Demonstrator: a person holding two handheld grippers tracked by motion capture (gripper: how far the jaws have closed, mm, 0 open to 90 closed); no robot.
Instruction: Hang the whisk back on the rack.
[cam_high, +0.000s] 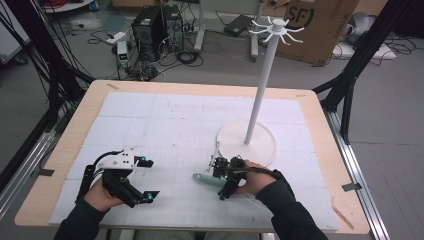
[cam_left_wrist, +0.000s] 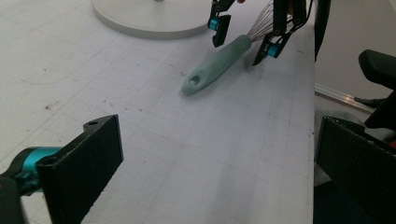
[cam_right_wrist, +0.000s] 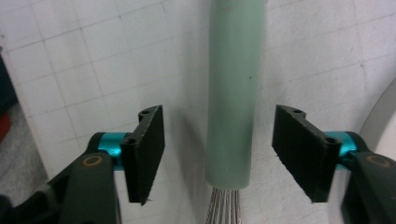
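Whisk (cam_high: 210, 179) lies flat on the white mat, toward the near edge of the counter (cam_high: 60, 165), right of middle. Pale green handle (cam_right_wrist: 232, 93) points toward the left hand; thin steel wires (cam_right_wrist: 223, 207) run from its other end toward the round base of the white stand (cam_high: 265, 145), which sits just beyond.

Handling, as a guess: light. Handle stiff, smooth and rounded, possibly rubbery, so it should take a squeeze without slipping much. The wires look springy and easy to bend; poor place to pinch. Best hold is across the handle close to where the wires begin, near the balance point.

Right gripper (cam_right_wrist: 218, 154) straddles exactly that spot from above. Its jaws stand on either side of the handle with a clear gap on both sides: nothing gripped yet.

Left gripper (cam_high: 145, 180) rests near the front left part of the counter, well apart from the whisk, jaws spread wide and empty.
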